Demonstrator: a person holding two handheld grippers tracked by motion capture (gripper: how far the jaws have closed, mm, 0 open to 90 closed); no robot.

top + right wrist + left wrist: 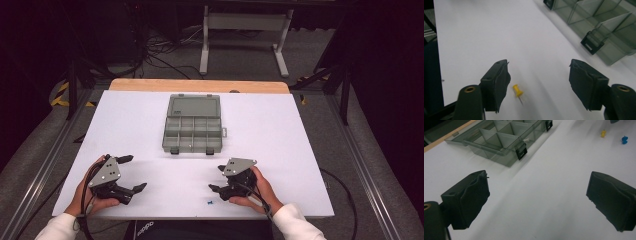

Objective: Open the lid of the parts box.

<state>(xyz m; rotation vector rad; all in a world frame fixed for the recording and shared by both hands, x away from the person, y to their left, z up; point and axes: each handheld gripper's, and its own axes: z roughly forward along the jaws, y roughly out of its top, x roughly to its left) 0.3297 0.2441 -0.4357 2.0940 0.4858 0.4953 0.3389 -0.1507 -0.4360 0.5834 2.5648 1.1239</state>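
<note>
On the white table top (150,125), near the person's edge, the right gripper (218,179) sits low over the surface with its jaws apart, and nothing is clamped between them. Seen from the right gripper view, a yellow pushpin (517,91) lies on the white surface between the 2 black pads, just beside the left-hand pad in that view and apart from the other; its pin points toward the camera. No pad presses on it.

Over at the left, the left gripper (130,172) rests in the left hand (92,192) with its jaws spread wide and empty; its own view has bare white surface between the pads. That view also catches a blue pushpin (624,139) lying near the yellow one, both far off at the upper right. In the high view the blue pushpin sits just in front of the right gripper.

Toward the middle of the table stands a grey compartment box (192,131), lid open and laid back, well apart from both grippers.
</note>
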